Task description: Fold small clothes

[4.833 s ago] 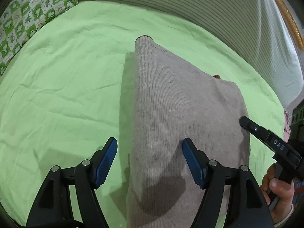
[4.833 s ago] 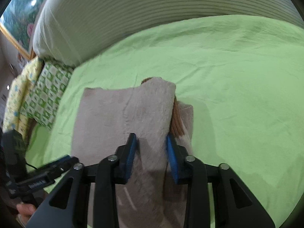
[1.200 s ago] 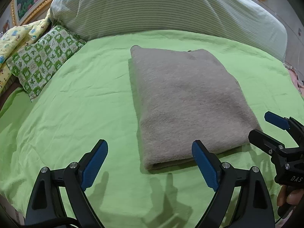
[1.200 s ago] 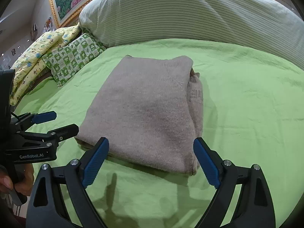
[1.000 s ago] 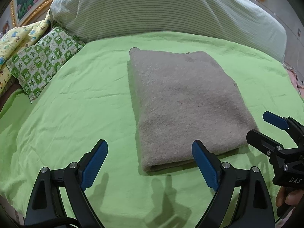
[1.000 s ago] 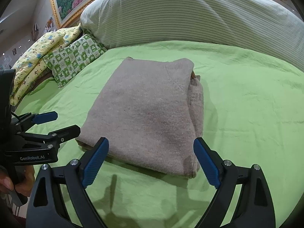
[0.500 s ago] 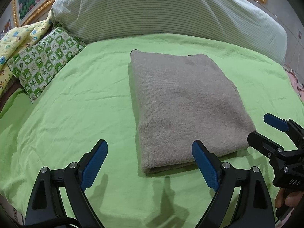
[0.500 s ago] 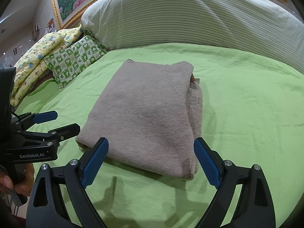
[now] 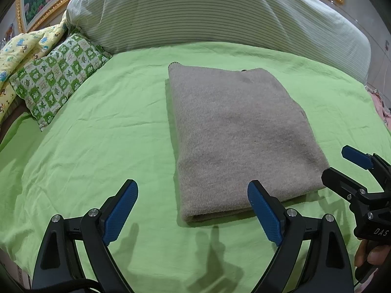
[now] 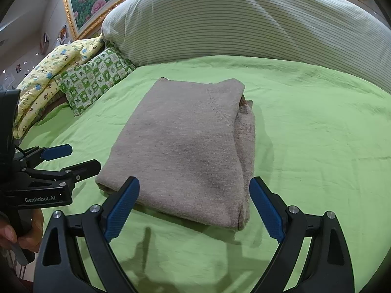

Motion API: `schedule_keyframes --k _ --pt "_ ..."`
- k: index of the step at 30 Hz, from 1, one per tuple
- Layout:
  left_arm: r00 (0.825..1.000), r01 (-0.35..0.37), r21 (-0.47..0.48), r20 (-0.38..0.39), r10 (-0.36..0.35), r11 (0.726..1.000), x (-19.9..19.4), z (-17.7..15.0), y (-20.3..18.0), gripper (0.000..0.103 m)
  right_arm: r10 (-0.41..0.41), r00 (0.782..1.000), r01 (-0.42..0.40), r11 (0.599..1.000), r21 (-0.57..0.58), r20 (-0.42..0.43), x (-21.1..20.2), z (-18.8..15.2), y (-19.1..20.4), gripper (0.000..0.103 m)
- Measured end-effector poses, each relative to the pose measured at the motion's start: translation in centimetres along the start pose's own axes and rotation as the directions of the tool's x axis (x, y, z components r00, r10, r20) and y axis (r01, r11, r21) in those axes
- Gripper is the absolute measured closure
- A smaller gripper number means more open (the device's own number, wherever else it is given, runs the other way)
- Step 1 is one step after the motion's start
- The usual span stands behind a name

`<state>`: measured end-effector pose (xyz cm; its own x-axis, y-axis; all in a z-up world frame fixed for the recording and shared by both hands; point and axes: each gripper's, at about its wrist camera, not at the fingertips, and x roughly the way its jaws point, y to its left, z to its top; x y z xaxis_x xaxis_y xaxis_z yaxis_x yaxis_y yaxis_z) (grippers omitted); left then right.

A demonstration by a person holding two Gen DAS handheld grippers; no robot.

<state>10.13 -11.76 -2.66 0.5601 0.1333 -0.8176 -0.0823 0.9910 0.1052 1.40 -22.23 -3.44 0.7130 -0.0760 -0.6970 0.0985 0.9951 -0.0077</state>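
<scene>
The grey-brown knitted garment (image 9: 239, 136) lay folded mid-frame on the green bed sheet (image 9: 102, 151) — both hand-held grippers (image 9: 193, 210) (image 10: 195, 207) gaped empty, presumably finished.

Folded sweater (image 9: 239, 136) lies on bed sheet (image 9: 102, 151), mid-bed. Behind it, striped bolster (image 9: 207, 14) runs across the head. Checked pillow (image 9: 58, 78) at far left, printed quilt (image 10: 51, 73) beyond it. Left gripper (image 9: 193, 210) and right gripper (image 10: 194, 207) sit before the sweater's near edge, apart from it.
</scene>
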Motion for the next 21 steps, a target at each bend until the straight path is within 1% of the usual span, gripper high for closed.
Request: schedule_keyframes --k 21 --pt "1.000 -0.008 -0.014 0.004 0.008 1.000 -0.35 0.00 -0.17 0.011 0.000 1.000 0.000 1.000 0.000 0.005 -0.17 0.15 0.14 0.011"
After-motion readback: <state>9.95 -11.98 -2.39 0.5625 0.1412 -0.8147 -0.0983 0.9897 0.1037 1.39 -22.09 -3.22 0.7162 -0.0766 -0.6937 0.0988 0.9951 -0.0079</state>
